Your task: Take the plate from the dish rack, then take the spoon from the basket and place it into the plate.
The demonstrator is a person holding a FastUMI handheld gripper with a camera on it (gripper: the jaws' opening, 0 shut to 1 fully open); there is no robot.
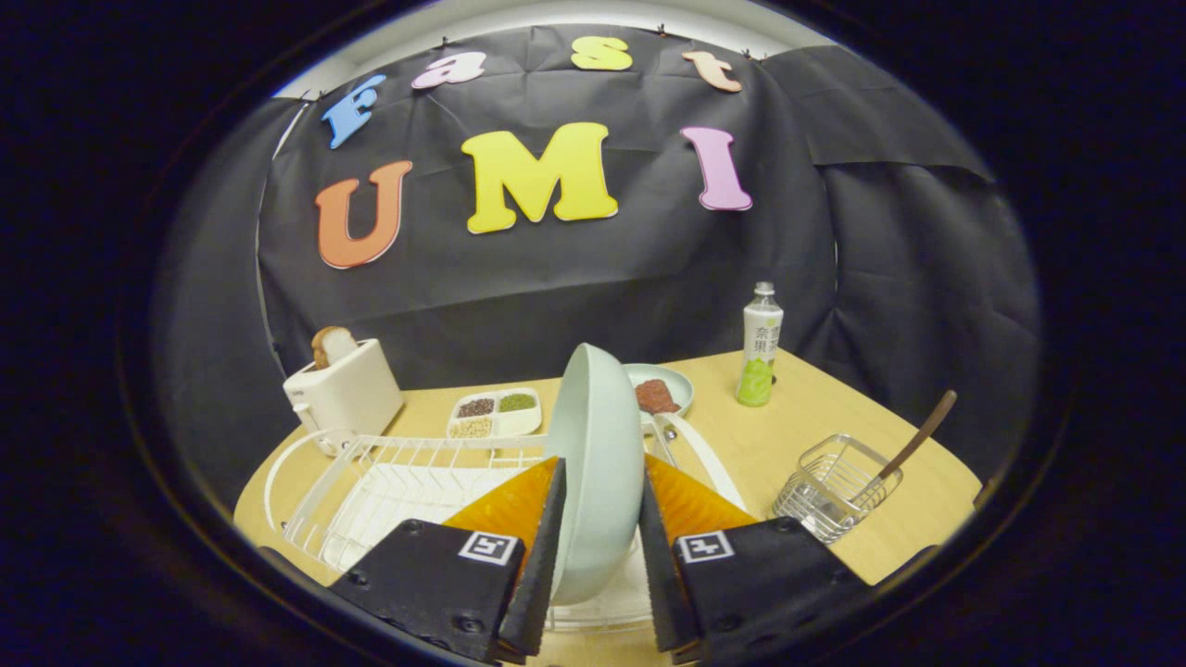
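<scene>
A pale green plate (598,463) stands on edge in the white wire dish rack (389,482), and my gripper (600,472) straddles it with one finger on each side. Both fingers (547,519) look pressed against the plate's faces. To the right of the fingers, a wire basket (834,486) sits on the wooden table (788,417) and holds a spoon with a brown wooden handle (913,440) leaning out to the right.
A white toaster (343,394) with a slice of bread stands beyond the rack's left end. A divided dish of beans (496,412), a small plate with red food (660,391) and a green-labelled bottle (760,347) stand farther back.
</scene>
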